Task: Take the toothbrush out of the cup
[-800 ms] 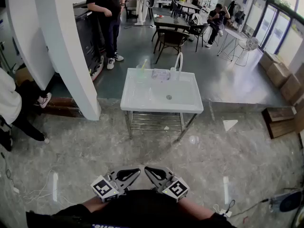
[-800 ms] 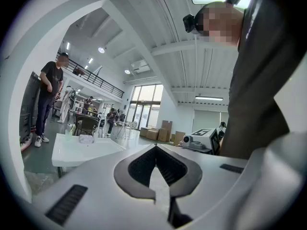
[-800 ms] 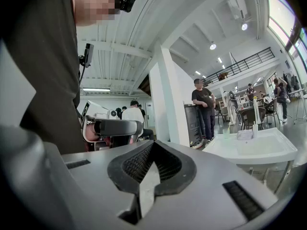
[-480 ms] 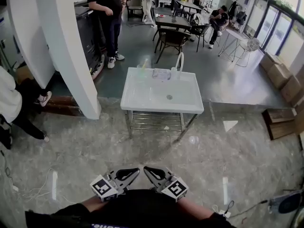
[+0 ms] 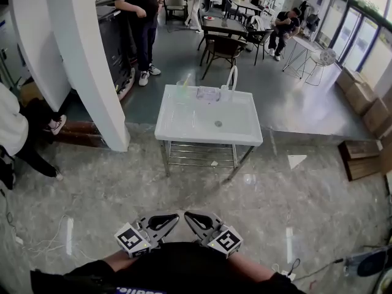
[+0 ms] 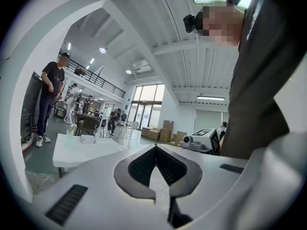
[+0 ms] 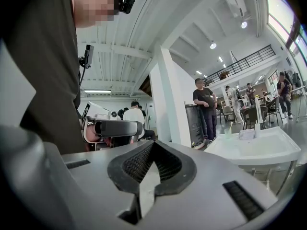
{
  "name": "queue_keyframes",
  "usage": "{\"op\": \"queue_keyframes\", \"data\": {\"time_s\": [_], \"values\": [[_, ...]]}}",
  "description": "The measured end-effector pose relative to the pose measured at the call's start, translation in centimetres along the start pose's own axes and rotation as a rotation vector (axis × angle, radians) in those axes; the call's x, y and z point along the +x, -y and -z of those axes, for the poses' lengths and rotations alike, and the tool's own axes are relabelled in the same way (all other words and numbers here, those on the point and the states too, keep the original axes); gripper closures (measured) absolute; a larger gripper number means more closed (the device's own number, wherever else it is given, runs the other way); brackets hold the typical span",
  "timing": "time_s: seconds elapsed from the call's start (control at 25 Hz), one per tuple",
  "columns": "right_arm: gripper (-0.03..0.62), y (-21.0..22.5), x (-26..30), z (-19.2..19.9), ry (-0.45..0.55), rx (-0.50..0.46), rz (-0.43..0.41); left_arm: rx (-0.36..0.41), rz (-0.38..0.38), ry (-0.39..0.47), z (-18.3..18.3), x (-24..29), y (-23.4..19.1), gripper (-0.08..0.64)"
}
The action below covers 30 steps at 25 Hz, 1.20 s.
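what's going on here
A person holds one pair of tongs in each hand, close to the body. The left tongs and right tongs are both shut and empty. The toothbrush stands in the cup at the back left of the sink, well ahead across the floor. Neither has been reached yet.

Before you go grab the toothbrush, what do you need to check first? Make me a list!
1. Toothbrush in sight: ok, the toothbrush stands in the cup at the back left corner of the sink.
2. Left gripper empty: ok.
3. Right gripper empty: ok.
4. Jaws apart, ready to grab: not ok, both pairs are together.
5. Close enough to reach: not ok, the sink is far off across the floor.
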State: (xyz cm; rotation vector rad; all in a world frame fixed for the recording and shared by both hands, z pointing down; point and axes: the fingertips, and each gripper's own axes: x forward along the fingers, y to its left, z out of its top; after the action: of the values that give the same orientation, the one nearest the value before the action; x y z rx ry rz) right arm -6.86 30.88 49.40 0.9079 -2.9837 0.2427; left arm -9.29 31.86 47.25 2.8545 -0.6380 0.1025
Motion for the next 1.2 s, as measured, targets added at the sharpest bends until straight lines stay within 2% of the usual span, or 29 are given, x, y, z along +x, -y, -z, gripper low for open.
{"op": "queue_keyframes", "data": {"time_s": [0.16, 0.28, 0.48, 1.2], "values": [[0.58, 0.6, -0.2, -0.1, 0.012, 0.005, 0.002, 0.004, -0.001, 0.024, 0.2, 0.4, -0.3, 0.551], [0.58, 1.1, -0.3, -0.3, 0.022, 0.015, 0.003, -0.015, -0.02, 0.003, 0.1, 0.6, -0.5, 0.551], [0.58, 1.7, -1.0, -0.5, 0.028, 0.025, -0.005, -0.005, -0.019, 0.05, -0.6, 1.4, -0.2, 0.551], [0.58, 5.6, -4.8, 1.3, 0.014, 0.037, -0.034, -0.024, -0.068, 0.071, -0.3, 6.4, 1.4, 0.551]]}}
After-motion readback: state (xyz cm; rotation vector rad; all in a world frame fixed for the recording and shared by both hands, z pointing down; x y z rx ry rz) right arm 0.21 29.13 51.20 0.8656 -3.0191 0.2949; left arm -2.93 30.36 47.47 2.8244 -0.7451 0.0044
